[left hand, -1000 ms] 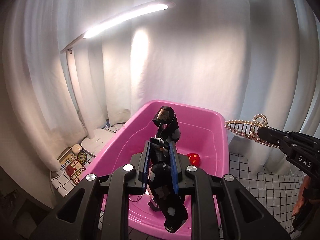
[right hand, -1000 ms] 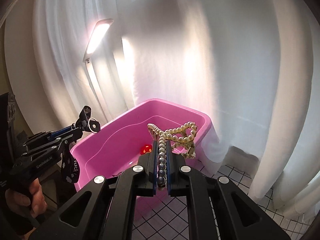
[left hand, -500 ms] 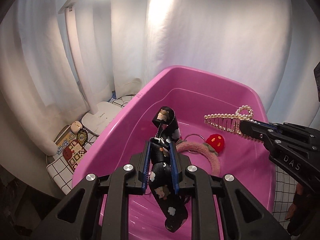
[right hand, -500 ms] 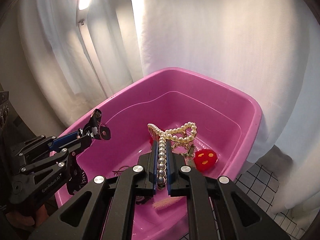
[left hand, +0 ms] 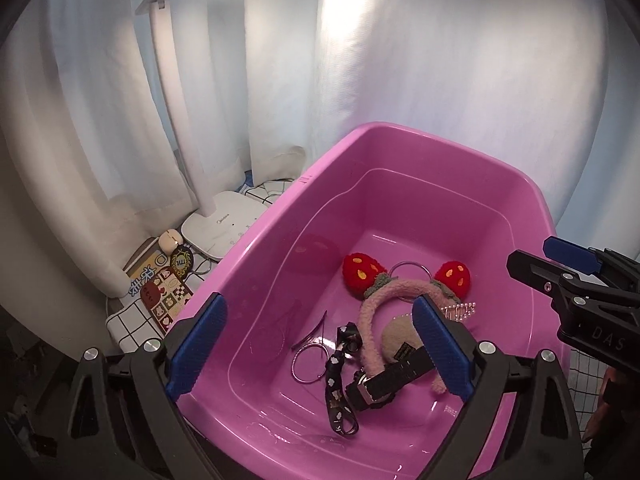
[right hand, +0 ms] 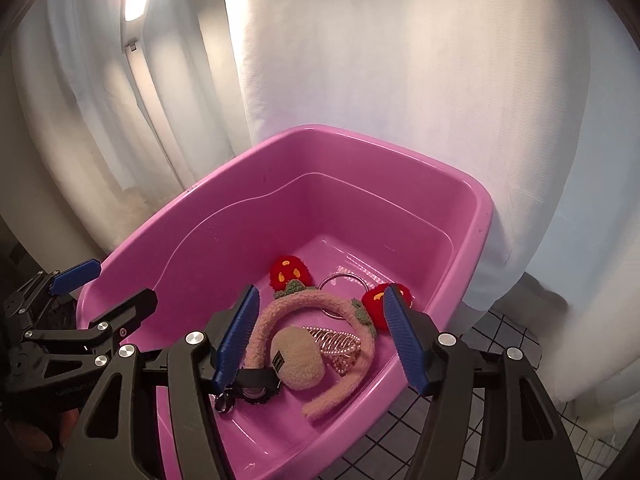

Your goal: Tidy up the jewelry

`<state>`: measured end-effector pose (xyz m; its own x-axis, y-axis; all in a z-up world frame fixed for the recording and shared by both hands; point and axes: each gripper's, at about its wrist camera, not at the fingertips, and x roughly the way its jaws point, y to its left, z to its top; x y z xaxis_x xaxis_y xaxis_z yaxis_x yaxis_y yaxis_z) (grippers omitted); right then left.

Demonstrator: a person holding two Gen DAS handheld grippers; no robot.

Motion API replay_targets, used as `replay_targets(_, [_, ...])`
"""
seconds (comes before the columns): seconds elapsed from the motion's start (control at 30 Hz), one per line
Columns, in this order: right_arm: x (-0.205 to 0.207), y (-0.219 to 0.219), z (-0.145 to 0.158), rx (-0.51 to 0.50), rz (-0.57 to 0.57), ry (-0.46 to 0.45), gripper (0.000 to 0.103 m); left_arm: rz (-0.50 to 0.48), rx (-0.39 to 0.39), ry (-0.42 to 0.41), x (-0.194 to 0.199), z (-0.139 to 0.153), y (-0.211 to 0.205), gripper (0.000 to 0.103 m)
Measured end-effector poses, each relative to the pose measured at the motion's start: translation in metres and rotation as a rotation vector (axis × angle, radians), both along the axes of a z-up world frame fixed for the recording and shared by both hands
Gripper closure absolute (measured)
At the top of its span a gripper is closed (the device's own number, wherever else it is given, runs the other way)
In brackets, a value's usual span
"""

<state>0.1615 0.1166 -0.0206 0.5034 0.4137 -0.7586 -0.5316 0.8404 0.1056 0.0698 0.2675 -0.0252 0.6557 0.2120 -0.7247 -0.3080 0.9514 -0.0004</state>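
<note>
The left tool [left hand: 320, 344] and the right tool [right hand: 320, 338] both point downward, their jaws are opening, and nothing is gripped between the pads.

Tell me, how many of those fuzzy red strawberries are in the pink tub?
2. Both sit on the pink headband: one red strawberry at its left end, the other strawberry at its right end, a metal ring lying between them. More could hide beneath the pile.

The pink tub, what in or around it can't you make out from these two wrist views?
- Watch: its face is cut off by the right hand-held gripper in the right view.
- Black strap: hidden in the right view behind that gripper's left finger.
- Pearl hair claw: mostly hidden in the left view behind the left hand-held gripper; both grippers' jaws are opening, empty.
- Packets beside the pink tub: print too small.
</note>
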Motion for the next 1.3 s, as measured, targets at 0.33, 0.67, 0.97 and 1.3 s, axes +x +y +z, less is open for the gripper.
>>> replay_targets(0.33, [-0.016, -0.004, 0.004, -0.010, 0.004, -0.028, 0.041, 0.020, 0.038, 0.021, -0.006, 0.004, -0.005, 0.011])
replay_targets(0.67, [-0.032, -0.010, 0.011, -0.012, 0.006, -0.061, 0.041, 0.019, 0.051, 0.018, -0.012, 0.007, -0.008, 0.011])
replay_targets(0.97, [-0.039, -0.016, 0.015, -0.002, -0.004, -0.064, 0.041, 0.025, 0.039, 0.022, -0.016, 0.008, -0.010, 0.011])
replay_targets(1.3, [-0.048, -0.022, 0.019, 0.003, -0.006, -0.077, 0.041, 0.023, 0.020, 0.021, -0.020, 0.011, -0.011, 0.011])
